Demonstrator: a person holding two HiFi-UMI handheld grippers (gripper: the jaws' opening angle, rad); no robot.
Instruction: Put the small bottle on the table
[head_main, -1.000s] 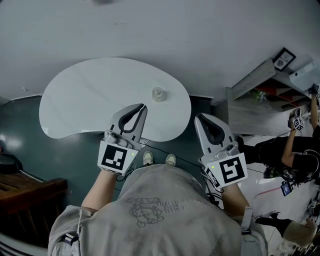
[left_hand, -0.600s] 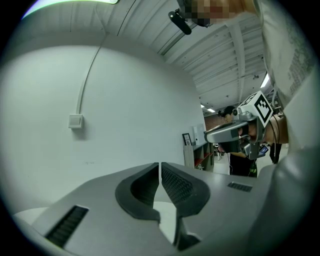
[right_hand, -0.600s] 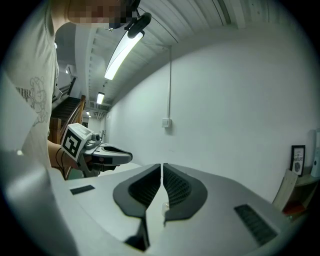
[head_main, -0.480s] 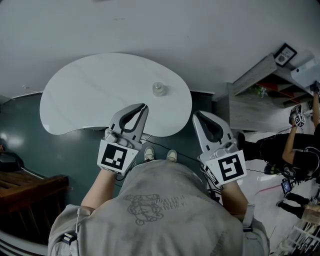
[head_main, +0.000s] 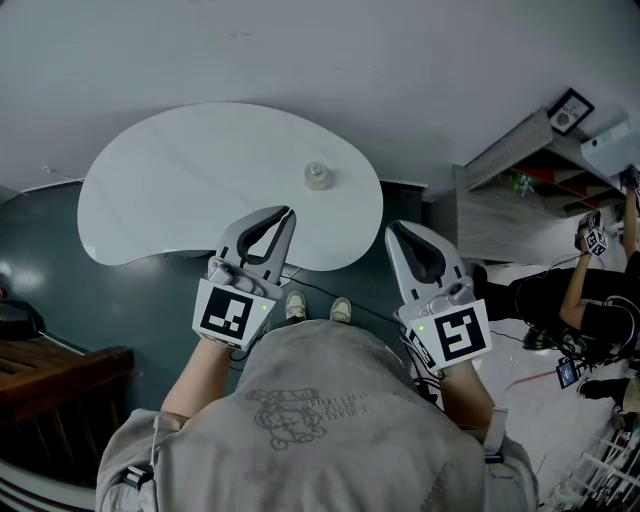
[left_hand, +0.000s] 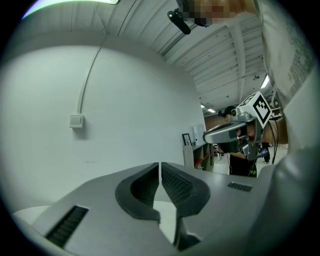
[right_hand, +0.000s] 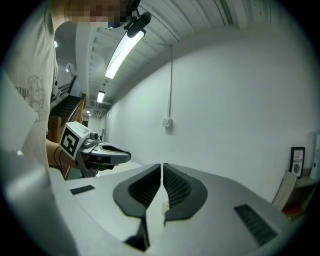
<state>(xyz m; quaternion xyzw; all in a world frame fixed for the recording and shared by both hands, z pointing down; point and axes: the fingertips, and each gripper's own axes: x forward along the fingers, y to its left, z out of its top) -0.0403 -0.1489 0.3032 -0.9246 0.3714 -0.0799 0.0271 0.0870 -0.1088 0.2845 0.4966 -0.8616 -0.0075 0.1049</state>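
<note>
A small clear round bottle (head_main: 318, 177) stands upright on the right lobe of the smooth white kidney-shaped counter (head_main: 170, 200). The grey plastic left tool (head_main: 286, 213) and right tool (head_main: 394, 232) hang short of it, their ribbed jaws pressed together on nothing.

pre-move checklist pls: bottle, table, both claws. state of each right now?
1. Small bottle on the table: ok, it stands upright on the white top, toward the far right side.
2. Left claw empty: ok, jaws together, nothing between them.
3. Right claw empty: ok, jaws together, nothing between them.
4. Both claws apart from the bottle: ok, they hang at the table's near edge and touch neither bottle nor top.
5. Bottle capped: cannot tell, too small in the head view.
</note>
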